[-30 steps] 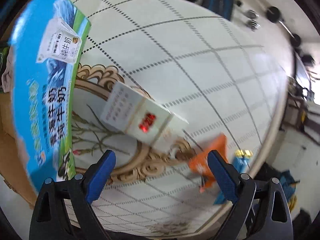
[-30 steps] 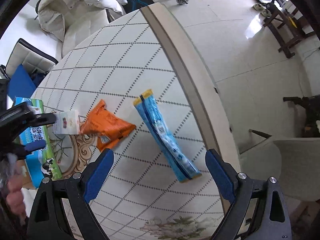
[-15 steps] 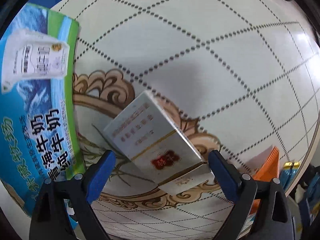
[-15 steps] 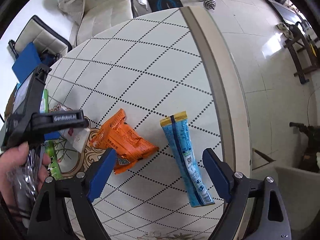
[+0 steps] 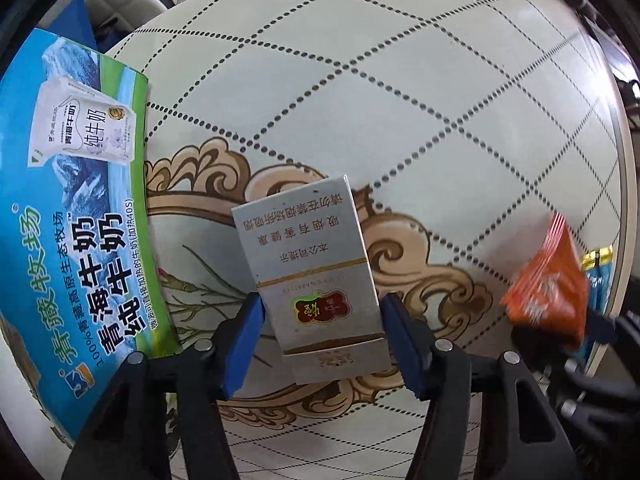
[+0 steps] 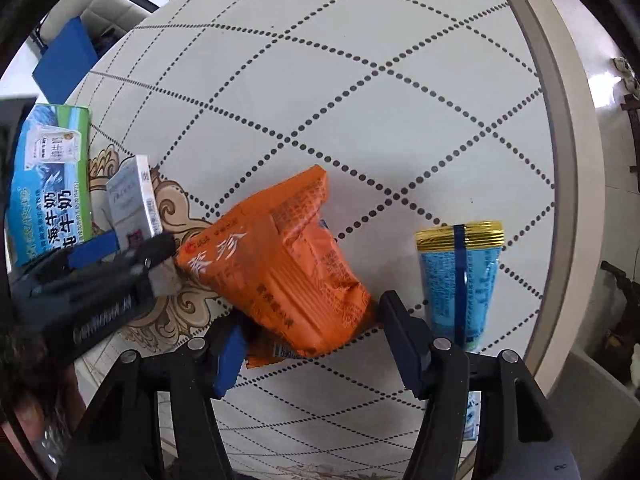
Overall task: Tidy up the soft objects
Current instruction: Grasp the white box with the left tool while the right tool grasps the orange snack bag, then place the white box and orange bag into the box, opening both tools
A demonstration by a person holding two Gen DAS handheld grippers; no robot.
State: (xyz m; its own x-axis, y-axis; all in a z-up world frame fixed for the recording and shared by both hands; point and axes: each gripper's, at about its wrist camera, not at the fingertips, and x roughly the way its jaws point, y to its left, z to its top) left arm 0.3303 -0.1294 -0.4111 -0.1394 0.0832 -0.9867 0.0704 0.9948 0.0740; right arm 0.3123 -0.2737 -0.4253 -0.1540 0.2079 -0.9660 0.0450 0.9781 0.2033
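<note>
A silver cigarette pack (image 5: 316,276) lies on the round table, its near end between the fingers of my left gripper (image 5: 320,344), which is open around it with small gaps on both sides. It also shows in the right wrist view (image 6: 134,204). An orange snack bag (image 6: 280,264) lies between the fingers of my right gripper (image 6: 310,348), which is open around its near end. The bag also shows in the left wrist view (image 5: 552,284). A blue snack packet with a gold end (image 6: 460,280) lies to the right of the bag.
A blue and green milk carton box (image 5: 68,216) stands at the left, also in the right wrist view (image 6: 48,176). The table edge (image 6: 560,160) curves along the right, with floor beyond. A blue chair (image 6: 66,56) is behind the table.
Both grippers have come down and closer. The left one now straddles the cigarette pack and has narrowed. The right one now straddles the orange bag.
</note>
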